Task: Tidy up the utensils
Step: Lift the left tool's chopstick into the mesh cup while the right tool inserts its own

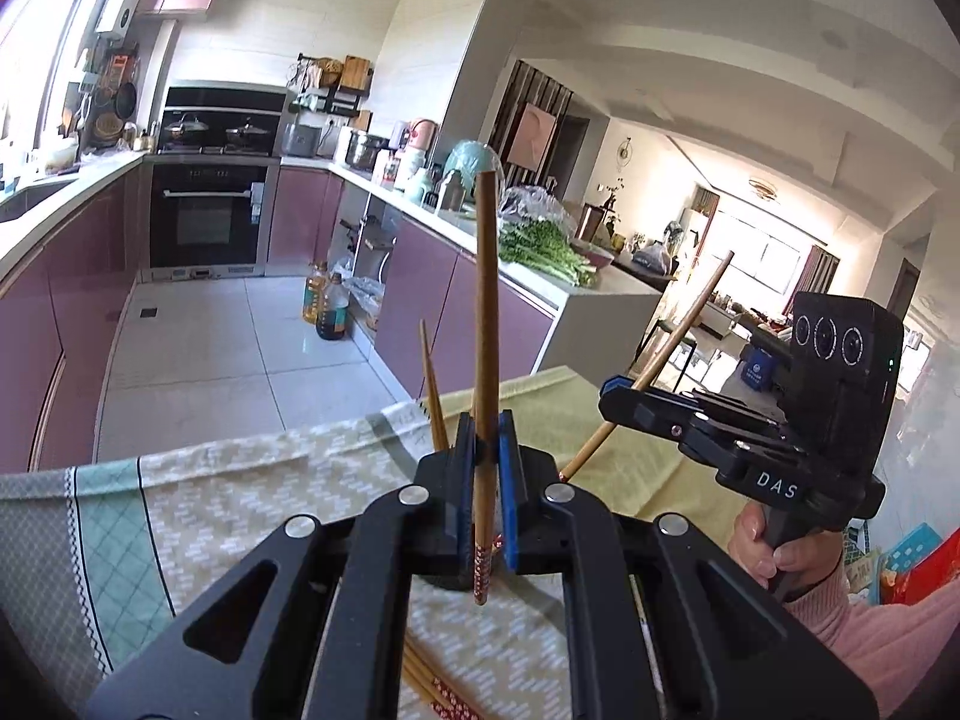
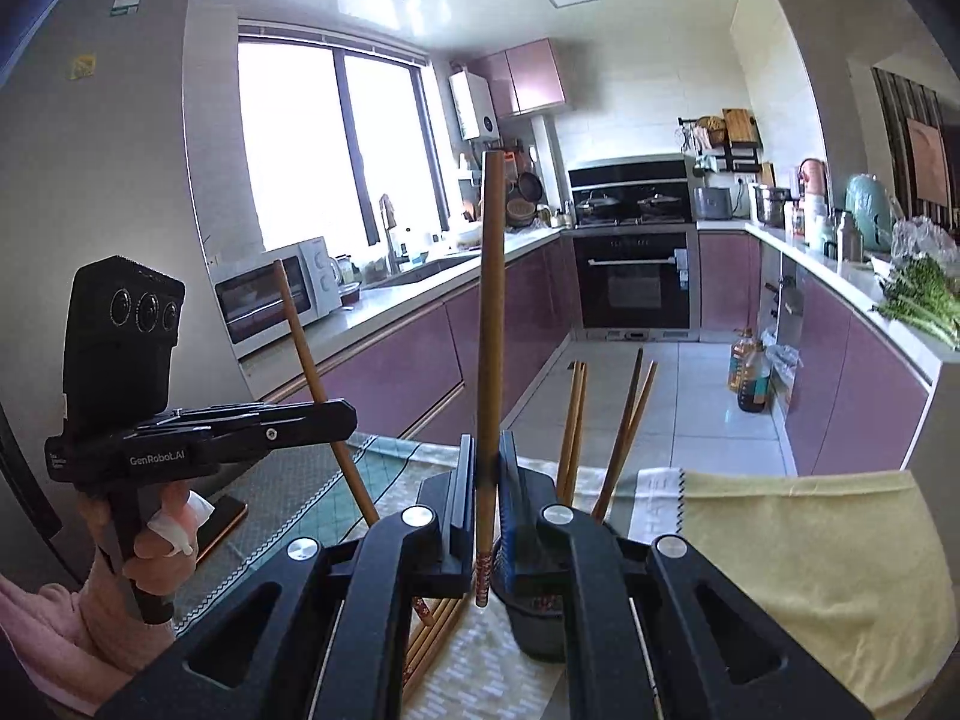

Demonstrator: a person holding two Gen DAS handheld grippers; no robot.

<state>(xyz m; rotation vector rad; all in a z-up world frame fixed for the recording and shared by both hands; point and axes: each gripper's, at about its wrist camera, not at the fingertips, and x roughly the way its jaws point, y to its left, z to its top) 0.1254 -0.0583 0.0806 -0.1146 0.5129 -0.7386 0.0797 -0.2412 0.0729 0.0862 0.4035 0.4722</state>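
Both claws are clamped shut, each on one chopstick. Left claw point(image 1: 485, 462) grips its chopstick point(image 1: 486, 324) low on the shaft, long axis near upright, patterned end hanging below the pads. Right claw point(image 2: 487, 468) grips a second chopstick point(image 2: 491, 324) the same way. Dark holder cup point(image 2: 537, 624) stands on the cloth-covered worktop point(image 2: 798, 552), just below and right of the right claw, several chopsticks point(image 2: 624, 438) already upright in it. Loose chopsticks point(image 2: 435, 630) lie flat beside it. Judgement: right claw is nearer the cup; insertion needs the patterned end lowered straight in.
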